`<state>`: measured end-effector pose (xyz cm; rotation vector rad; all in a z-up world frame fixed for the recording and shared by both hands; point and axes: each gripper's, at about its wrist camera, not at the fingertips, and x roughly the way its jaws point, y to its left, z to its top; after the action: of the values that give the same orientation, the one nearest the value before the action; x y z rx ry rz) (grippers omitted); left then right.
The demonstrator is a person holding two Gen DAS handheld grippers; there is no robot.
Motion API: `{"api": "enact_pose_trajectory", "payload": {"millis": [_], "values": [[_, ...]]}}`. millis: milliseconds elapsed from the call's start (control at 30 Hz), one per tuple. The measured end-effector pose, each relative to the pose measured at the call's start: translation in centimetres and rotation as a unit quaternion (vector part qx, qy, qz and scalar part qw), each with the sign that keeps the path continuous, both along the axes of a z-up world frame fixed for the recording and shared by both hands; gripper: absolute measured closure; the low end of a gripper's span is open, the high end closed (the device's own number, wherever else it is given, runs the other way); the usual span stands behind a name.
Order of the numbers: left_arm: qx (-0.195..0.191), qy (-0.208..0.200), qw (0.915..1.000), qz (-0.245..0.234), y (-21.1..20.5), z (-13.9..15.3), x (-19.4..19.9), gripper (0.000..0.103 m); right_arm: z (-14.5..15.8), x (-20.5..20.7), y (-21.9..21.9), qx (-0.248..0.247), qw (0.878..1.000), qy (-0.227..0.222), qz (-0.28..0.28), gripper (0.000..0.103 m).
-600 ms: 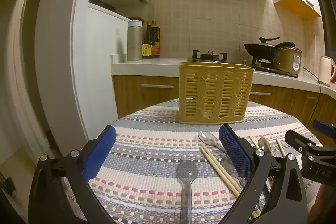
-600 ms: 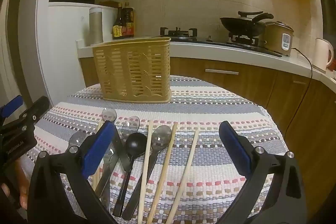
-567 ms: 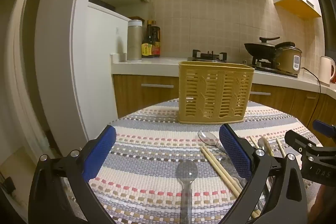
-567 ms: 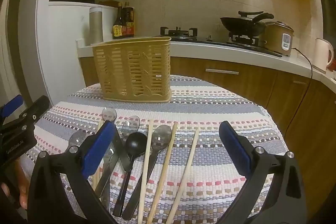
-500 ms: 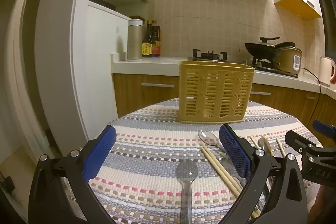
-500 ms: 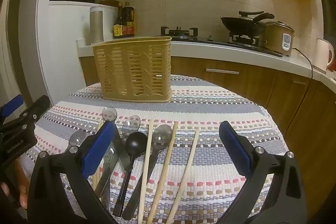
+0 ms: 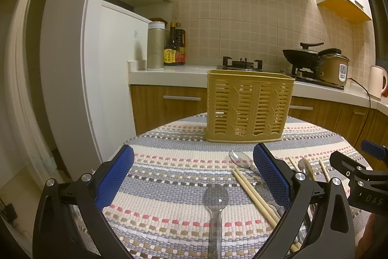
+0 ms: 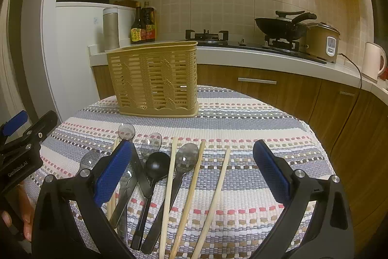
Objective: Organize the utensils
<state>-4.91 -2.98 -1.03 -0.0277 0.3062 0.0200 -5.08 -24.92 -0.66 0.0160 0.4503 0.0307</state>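
Both tools stand wide and hold nothing. The left tool (image 7: 194,176) hangs over a clear spoon (image 7: 215,205) that lies on the counter (image 7: 169,162) between its jaws, bowl pointing away toward the basket (image 7: 248,108) and handle running back toward the camera, so its long axis lines up with the tool's reach rather than across it. The right tool (image 8: 192,170) hovers above the main cluster: a black spoon (image 8: 156,165), a grey spoon (image 8: 186,158) and several chopsticks (image 8: 169,176), all lying roughly parallel, ends toward the basket (image 8: 155,79). Each hand is nearest its own pile, so I judge either could start. The counter wears a striped woven cloth (image 8: 242,128), a grippy, uneven bed for thin sticks. Behind are cabinets, a hob and a wok (image 8: 283,27).
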Motion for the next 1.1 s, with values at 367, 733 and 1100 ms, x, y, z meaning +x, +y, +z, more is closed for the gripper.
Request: {"api": "enact_pose_trajectory", "payload": {"millis": [367,733,1100], "values": [[0.001,-0.002,1.0000,-0.008,-0.26,-0.05,-0.09,0.008,0.01,0.13,-0.53,0.003,1.000,0.004,-0.001,0.007],[0.000,0.000,1.0000,-0.008,-0.27,-0.08,-0.03,0.008,-0.08,0.25,-0.30,0.000,1.000,0.004,0.002,0.007],[-0.001,0.000,1.0000,-0.008,-0.29,-0.07,-0.03,0.008,-0.18,0.28,-0.19,-0.003,1.000,0.006,0.002,0.007]]}}
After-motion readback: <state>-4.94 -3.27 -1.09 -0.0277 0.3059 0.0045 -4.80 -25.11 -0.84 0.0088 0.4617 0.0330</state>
